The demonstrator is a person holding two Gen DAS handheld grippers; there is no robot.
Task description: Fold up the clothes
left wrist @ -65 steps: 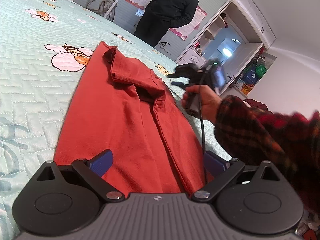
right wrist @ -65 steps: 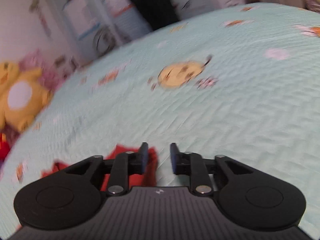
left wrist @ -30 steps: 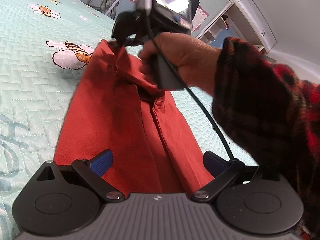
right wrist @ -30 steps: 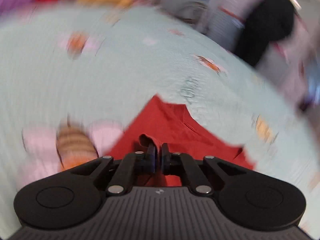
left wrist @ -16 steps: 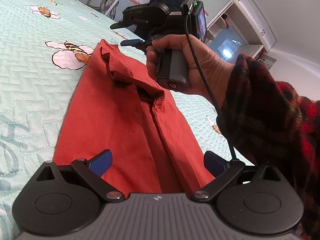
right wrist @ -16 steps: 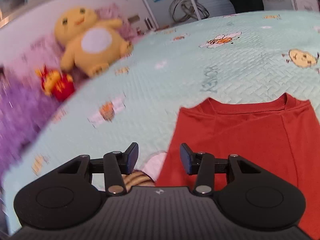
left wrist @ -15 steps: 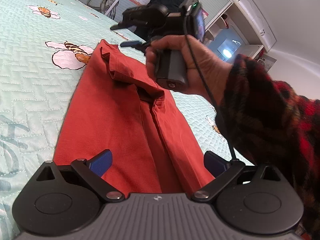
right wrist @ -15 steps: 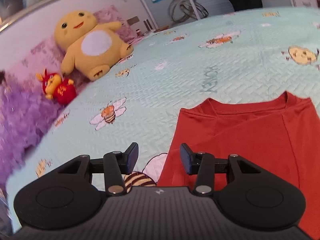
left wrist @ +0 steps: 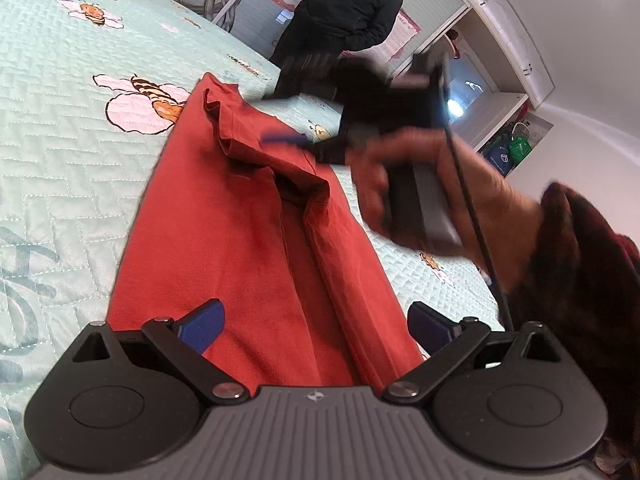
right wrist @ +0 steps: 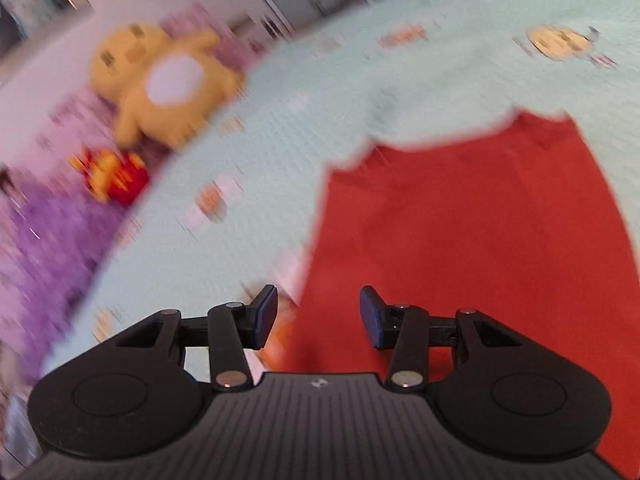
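The red shirt (left wrist: 240, 240) lies lengthwise on the pale green quilted bedspread (left wrist: 60, 160), its sides folded in toward the middle so that a long ridge of cloth runs down its length, with a bunched, rumpled flap near the far end beside a printed cartoon bee (left wrist: 156, 98). The left gripper (left wrist: 316, 326) sits low over the near hem with its blue-padded fingers (left wrist: 202, 324) spread wide, one over the cloth and the other at its right edge, holding nothing. Above the far half of the shirt a hand (left wrist: 420, 184) in a dark red plaid sleeve (left wrist: 580, 280) carries the right gripper (right wrist: 318, 314), blurred by motion in the left view; in its own view the fingers stand well apart and empty, the left one over the bedspread, the right one over the red cloth, straddling the shirt's edge. That view is smeared too, but a yellow plush toy (right wrist: 164, 84) and a small red and yellow toy (right wrist: 112, 176) show at the head of the bed against something purple and fluffy (right wrist: 48, 240). A person in dark clothes (left wrist: 340, 20) stands beyond the bed's far side.
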